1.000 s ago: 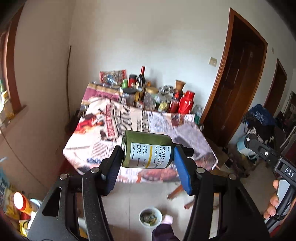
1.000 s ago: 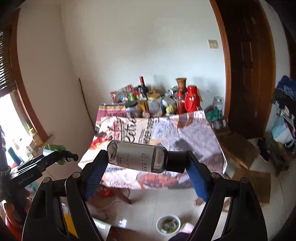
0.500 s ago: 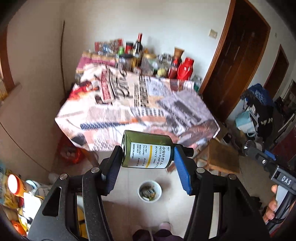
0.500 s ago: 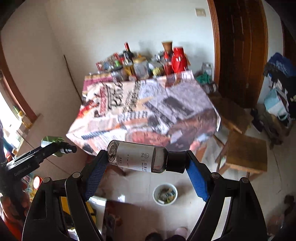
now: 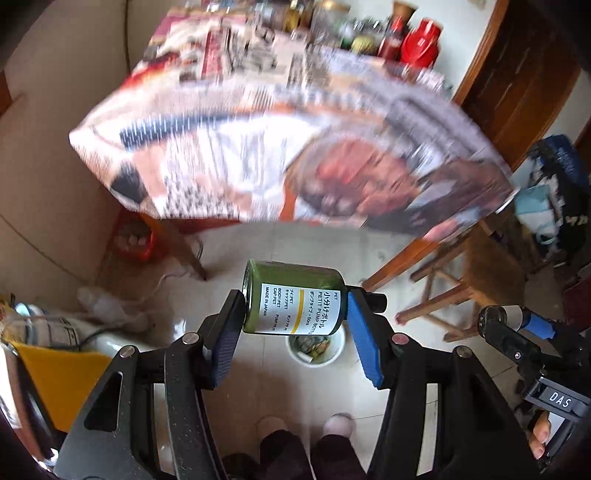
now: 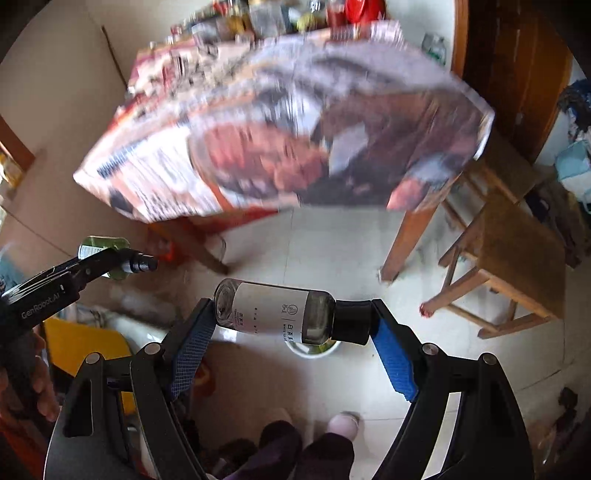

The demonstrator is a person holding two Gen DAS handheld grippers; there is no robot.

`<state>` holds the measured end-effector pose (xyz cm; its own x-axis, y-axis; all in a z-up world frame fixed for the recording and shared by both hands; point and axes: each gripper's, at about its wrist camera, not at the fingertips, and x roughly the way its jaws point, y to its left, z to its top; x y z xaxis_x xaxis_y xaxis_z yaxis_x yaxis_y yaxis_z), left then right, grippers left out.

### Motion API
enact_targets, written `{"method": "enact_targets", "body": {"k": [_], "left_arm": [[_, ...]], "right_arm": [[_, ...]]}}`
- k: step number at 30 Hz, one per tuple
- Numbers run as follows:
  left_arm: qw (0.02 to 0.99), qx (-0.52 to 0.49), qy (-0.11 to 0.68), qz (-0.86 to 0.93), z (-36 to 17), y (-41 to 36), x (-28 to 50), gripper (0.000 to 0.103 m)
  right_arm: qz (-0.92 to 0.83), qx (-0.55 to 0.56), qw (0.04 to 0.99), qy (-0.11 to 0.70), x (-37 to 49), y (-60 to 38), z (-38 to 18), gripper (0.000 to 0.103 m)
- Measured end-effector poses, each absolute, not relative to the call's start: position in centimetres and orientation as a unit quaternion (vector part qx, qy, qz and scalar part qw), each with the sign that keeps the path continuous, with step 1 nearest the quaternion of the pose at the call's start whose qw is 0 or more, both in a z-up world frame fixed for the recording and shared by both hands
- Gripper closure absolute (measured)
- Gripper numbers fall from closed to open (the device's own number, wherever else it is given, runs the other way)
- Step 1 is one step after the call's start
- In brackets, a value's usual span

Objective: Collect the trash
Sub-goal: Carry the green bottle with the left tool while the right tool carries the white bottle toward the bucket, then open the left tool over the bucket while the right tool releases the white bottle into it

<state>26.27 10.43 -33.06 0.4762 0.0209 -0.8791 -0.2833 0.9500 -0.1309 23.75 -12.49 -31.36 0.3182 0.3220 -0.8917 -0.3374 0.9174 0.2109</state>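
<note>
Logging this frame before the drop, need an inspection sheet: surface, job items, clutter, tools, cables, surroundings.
Surface: pale tiled floor; table under a printed cloth, blurred.
Job's things: green pump bottle and clear dark-capped bottle, each lying crosswise in a tool; white bin on the floor below them, with trash inside.
Clutter: bottles and jars at the table's far edge; yellow sheet; red basket under the table.
Tools: left tool shut on green pump bottle; right tool shut on clear dark-capped bottle.
Cables: thin cord on the floor by a table leg.
Surroundings: wooden stool, brown door, person's feet.
</note>
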Motion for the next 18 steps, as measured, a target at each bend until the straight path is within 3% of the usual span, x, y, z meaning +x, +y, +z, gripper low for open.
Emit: {"method": "enact_targets", "body": {"k": [9,18], "left_arm": [[0.809,-0.166,0.552,0.117,-46.0,10.8,27.5,0.047],[0.782,-0.171,0.589,0.105,-53.8,9.4,29.4,0.047]], "right_arm": [[0.244,-0.017,0.784,0.571,26.2,-11.1,-41.8,0.023],[0.256,0.014,0.75,0.61,28.0,-11.1,-47.8,0.022]]}}
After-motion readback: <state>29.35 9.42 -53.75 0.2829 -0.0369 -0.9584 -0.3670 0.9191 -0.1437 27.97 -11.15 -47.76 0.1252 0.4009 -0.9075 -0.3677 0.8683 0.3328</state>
